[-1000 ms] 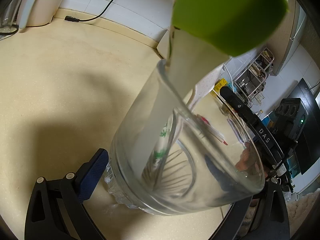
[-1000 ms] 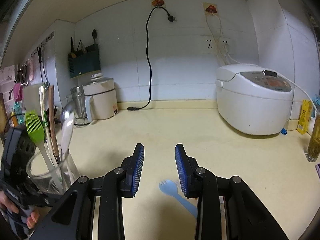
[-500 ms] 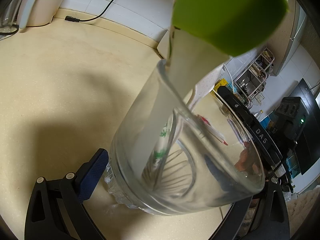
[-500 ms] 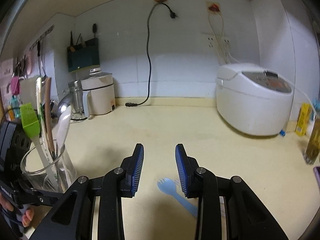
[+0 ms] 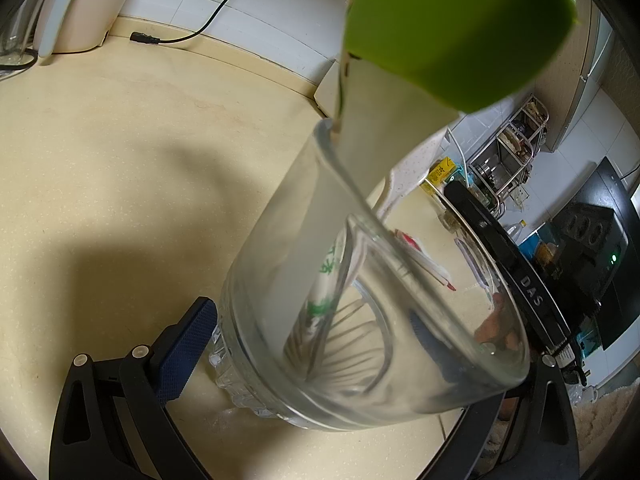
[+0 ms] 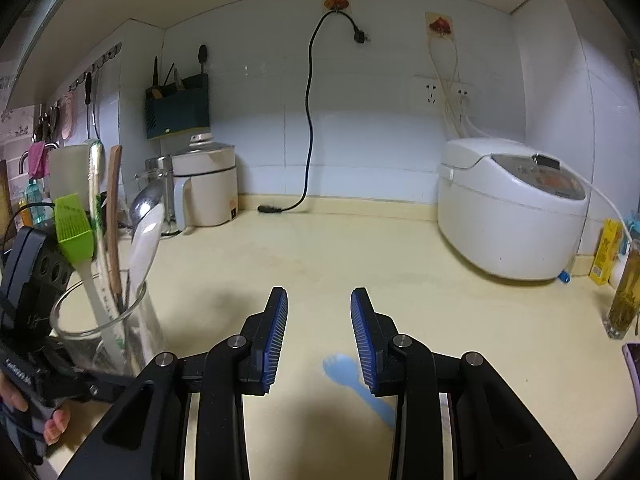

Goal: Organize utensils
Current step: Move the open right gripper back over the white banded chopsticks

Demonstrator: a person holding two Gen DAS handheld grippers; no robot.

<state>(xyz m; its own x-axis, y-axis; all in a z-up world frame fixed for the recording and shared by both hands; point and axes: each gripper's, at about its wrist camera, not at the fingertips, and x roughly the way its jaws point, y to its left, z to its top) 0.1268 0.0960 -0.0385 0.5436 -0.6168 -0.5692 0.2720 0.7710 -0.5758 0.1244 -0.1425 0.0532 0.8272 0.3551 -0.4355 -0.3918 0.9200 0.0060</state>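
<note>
clear glass cup (image 5: 360,280) fills the left wrist view, clamped at its base between the left gripper (image 5: 320,344) pads; blue left pad (image 5: 180,344) presses the glass wall, the other pad shows only dimly through the glass. cup sits on the beige countertop (image 5: 120,160). inside it: green silicone brush (image 6: 74,228), white spoon (image 6: 146,240), metal spoon (image 6: 146,200), wooden-handled utensil (image 6: 114,216), and a wrapped stick with green print (image 5: 324,280). all lean handle-down, heads above the rim. a hand (image 6: 52,420) grips the left tool's handle at lower left of the right wrist view.

right gripper (image 6: 319,336) hangs above the counter with jaws parted, nothing between the pads. light blue plastic fork (image 6: 348,376) lies flat on the counter just below it, tines toward the back wall, handle running under the right finger (image 6: 366,344). no contact visible.

background: white rice cooker (image 6: 512,208) at right, cream electric pot (image 6: 208,188) at left rear, loose black power cord (image 6: 308,120) hanging from the wall, glass of yellow-green liquid (image 6: 624,292) at far right.
</note>
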